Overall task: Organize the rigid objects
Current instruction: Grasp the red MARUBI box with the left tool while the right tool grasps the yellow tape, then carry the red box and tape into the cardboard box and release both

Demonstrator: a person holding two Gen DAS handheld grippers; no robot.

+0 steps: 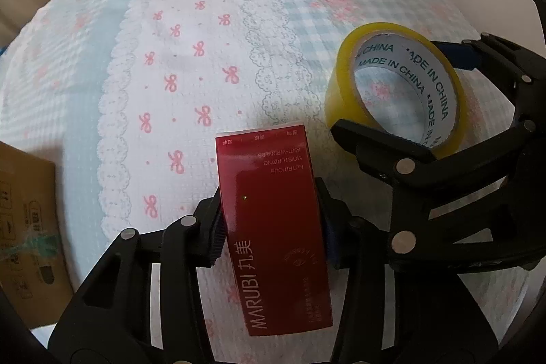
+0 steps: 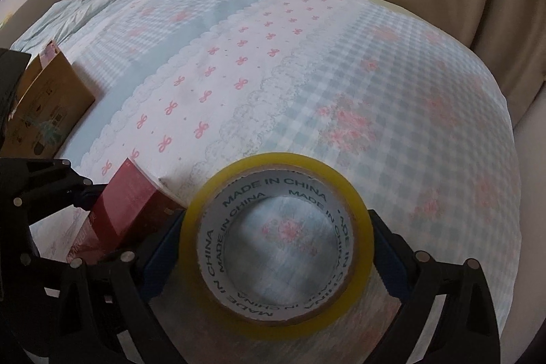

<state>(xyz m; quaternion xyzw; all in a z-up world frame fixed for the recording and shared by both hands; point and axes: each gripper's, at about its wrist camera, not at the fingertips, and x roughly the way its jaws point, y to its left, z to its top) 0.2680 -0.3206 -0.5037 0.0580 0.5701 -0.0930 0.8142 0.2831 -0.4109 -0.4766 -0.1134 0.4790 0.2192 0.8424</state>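
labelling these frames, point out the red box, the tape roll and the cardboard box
red box (image 1: 273, 227): left wrist view, its broad red face
tape roll (image 2: 361, 210): right wrist view, yellow outer band
cardboard box (image 2: 51, 98): right wrist view, its printed side

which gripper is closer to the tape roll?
Right. The right gripper straddles the tape roll; the left gripper is beside it, shut on the red box.

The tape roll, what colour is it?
Yellow tape roll, white inner core; clearest in the right wrist view.

Box (image 1: 273, 227) lies left of tape roll (image 1: 396, 87), apparently apart.
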